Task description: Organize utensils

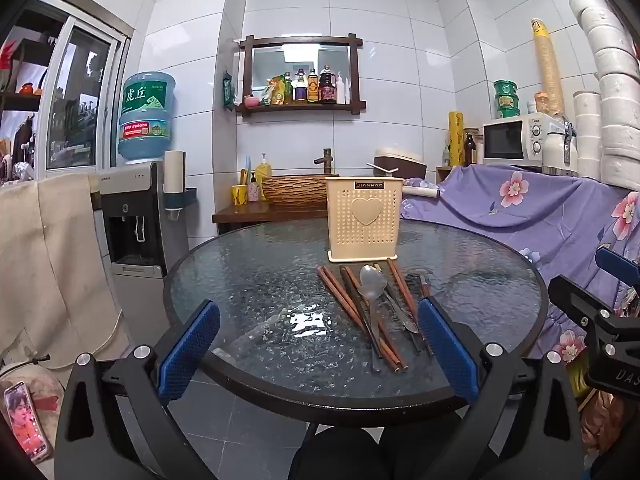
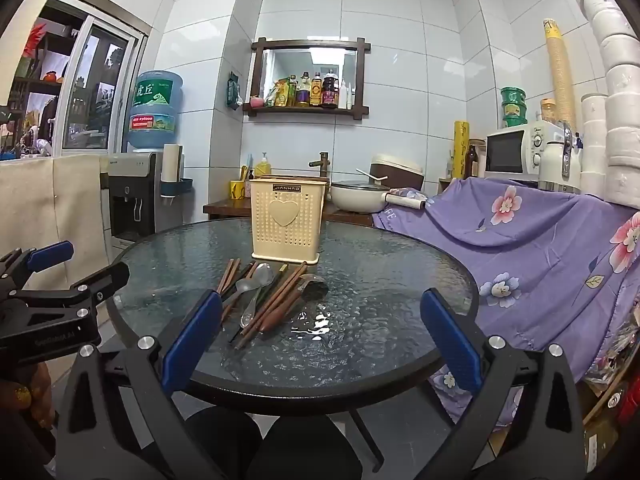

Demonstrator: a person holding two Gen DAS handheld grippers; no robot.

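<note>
A cream perforated utensil holder (image 1: 363, 220) with a heart on its front stands upright at the far side of a round glass table (image 1: 248, 280); it also shows in the right wrist view (image 2: 286, 222). In front of it lies a loose pile of brown chopsticks (image 1: 348, 306), metal spoons (image 1: 372, 286) and dark utensils; the same pile (image 2: 266, 298) shows in the right wrist view. My left gripper (image 1: 318, 350) is open and empty above the table's near edge, the pile by its right finger. My right gripper (image 2: 320, 344) is open and empty, the pile by its left finger.
A purple flowered cloth (image 2: 540, 240) covers furniture right of the table. A water dispenser (image 1: 138, 216) stands at the left. A wooden counter with a sink basin (image 1: 294, 192) is behind the table. A microwave (image 2: 520, 150) and stacked paper rolls (image 1: 612, 100) are at the right. A phone (image 1: 24, 420) lies low left.
</note>
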